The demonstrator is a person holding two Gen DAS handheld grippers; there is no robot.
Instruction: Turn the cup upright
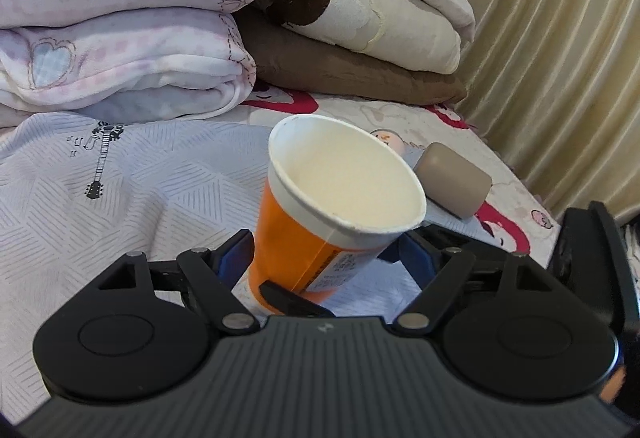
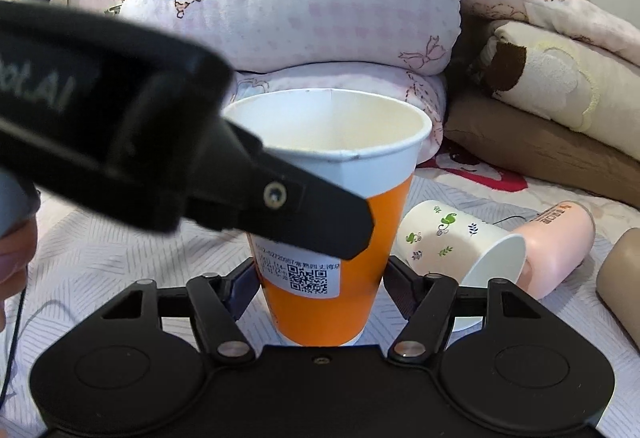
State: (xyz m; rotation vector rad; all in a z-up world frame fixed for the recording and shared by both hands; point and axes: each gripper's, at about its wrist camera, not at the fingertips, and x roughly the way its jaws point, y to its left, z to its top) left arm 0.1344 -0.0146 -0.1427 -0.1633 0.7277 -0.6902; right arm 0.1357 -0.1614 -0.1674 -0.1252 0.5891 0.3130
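An orange and white paper cup (image 1: 320, 222) stands mouth up on the bedspread, tilted in the left wrist view, upright in the right wrist view (image 2: 332, 238). My left gripper (image 1: 320, 258) has its blue-padded jaws around the cup's lower body; contact is hard to judge. My right gripper (image 2: 320, 278) also brackets the cup's base with a small gap on each side. One finger of the left gripper (image 2: 280, 206) crosses in front of the cup in the right wrist view.
A white leaf-print paper cup (image 2: 460, 238) and a pink cup (image 2: 560, 246) lie on their sides to the right. A beige block (image 1: 452, 178) lies behind. Folded blankets (image 1: 120, 38) are stacked at the back, a curtain (image 1: 560, 58) at right.
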